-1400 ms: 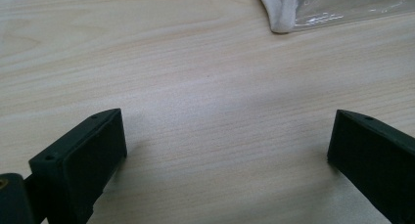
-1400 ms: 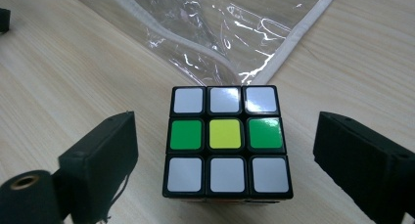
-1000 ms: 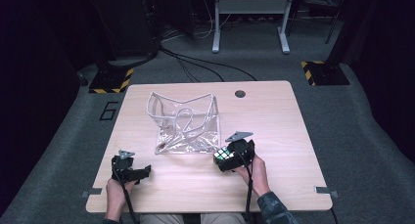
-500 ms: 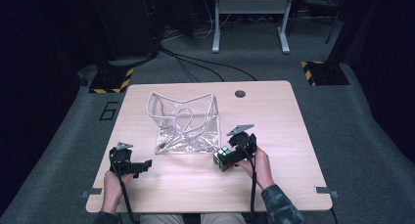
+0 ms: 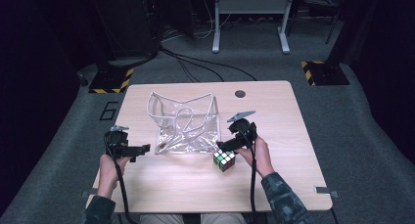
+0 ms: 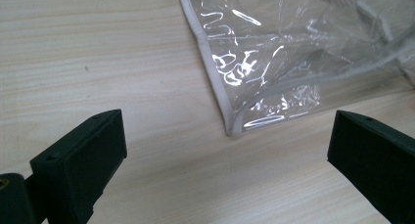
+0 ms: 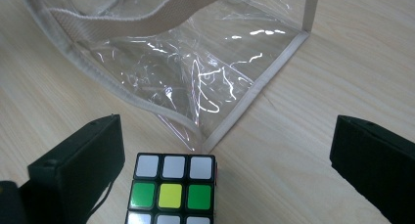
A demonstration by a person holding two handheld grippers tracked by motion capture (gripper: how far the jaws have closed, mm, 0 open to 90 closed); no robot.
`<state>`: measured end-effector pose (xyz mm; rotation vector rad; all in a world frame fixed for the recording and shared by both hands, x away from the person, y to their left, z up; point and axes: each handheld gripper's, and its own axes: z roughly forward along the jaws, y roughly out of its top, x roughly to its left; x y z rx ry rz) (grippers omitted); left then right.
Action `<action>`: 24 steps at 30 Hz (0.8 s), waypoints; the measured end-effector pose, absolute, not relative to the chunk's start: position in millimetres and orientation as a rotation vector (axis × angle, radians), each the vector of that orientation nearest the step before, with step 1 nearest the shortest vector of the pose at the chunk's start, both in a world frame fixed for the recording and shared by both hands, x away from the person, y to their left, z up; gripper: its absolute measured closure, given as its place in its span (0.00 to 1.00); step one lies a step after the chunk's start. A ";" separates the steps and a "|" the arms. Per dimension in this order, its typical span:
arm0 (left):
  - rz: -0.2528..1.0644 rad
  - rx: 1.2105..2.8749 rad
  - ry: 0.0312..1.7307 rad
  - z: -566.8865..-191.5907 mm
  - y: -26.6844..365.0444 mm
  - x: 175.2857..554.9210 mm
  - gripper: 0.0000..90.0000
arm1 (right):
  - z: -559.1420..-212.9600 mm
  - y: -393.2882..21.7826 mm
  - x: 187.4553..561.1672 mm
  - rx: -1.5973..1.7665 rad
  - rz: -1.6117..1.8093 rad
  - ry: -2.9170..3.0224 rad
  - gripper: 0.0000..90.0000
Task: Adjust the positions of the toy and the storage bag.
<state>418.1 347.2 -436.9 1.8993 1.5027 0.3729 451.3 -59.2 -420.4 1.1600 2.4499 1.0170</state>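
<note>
A clear plastic bag (image 5: 183, 123) with white trim and a webbing handle lies open on the wooden table (image 5: 288, 121). A Rubik's cube (image 5: 224, 159) rests on the table just off the bag's near right corner. My right gripper (image 5: 226, 148) hovers over the cube, open; in the right gripper view the cube (image 7: 171, 192) sits low between the spread jaws, close to the left one, with the bag (image 7: 195, 62) beyond. My left gripper (image 5: 141, 148) is open by the bag's near left corner (image 6: 235, 128), nothing between its jaws (image 6: 230, 136).
A round cable hole (image 5: 240, 93) sits near the table's far edge. Bare wood stretches along the near edge and the right side. Grey carpet, cables and a metal stand's legs (image 5: 249, 18) lie beyond the table.
The right gripper held the cube a second ago; now its jaws stand apart and the cube sits on the table. The left gripper has edged toward the bag's corner.
</note>
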 end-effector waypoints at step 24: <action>0.356 1.872 1.457 -374.4 342.6 461.3 0.01 | -374.3 -32.7 491.0 1.167 1.050 2.417 0.00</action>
